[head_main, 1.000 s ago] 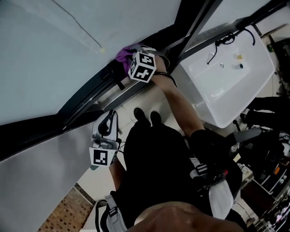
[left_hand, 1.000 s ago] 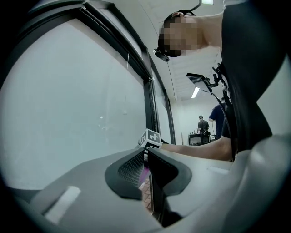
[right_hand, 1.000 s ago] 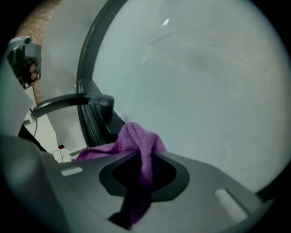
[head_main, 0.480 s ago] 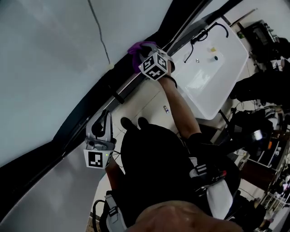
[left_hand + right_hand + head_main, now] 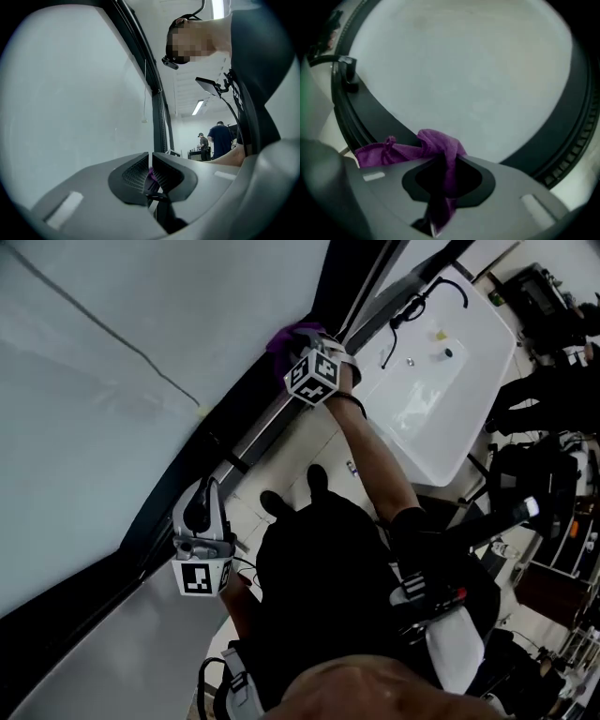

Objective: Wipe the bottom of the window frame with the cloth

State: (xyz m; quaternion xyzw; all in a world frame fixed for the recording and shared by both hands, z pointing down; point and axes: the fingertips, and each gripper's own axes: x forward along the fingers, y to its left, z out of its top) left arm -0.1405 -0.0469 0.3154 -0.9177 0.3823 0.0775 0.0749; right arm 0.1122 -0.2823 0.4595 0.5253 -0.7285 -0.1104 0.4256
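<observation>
A large pale window pane (image 5: 112, 381) fills the upper left of the head view, w/ a dark window frame (image 5: 244, 395) run diagonally below it and a white basin (image 5: 441, 399) at upper right. A purple cloth (image 5: 440, 150) is clamped in the right gripper (image 5: 443, 180) and pressed to the frame's bottom rail, top centre. The left gripper (image 5: 151, 168) is held at lower left, jaws closed to a thin slit, apparently empty.

Head view: dim room, pale even daylight off the window pane (image 5: 112, 381); dark clothing (image 5: 319, 587) underexposed. Left gripper view: fisheye, black vignetted corners, glaring ceiling light strips (image 5: 217, 7), left claw (image 5: 150, 164) soft near the lens. Right gripper view: window frame (image 5: 379, 117) bowed by distortion, purple cloth (image 5: 440, 150) slightly blurred, dark corners
</observation>
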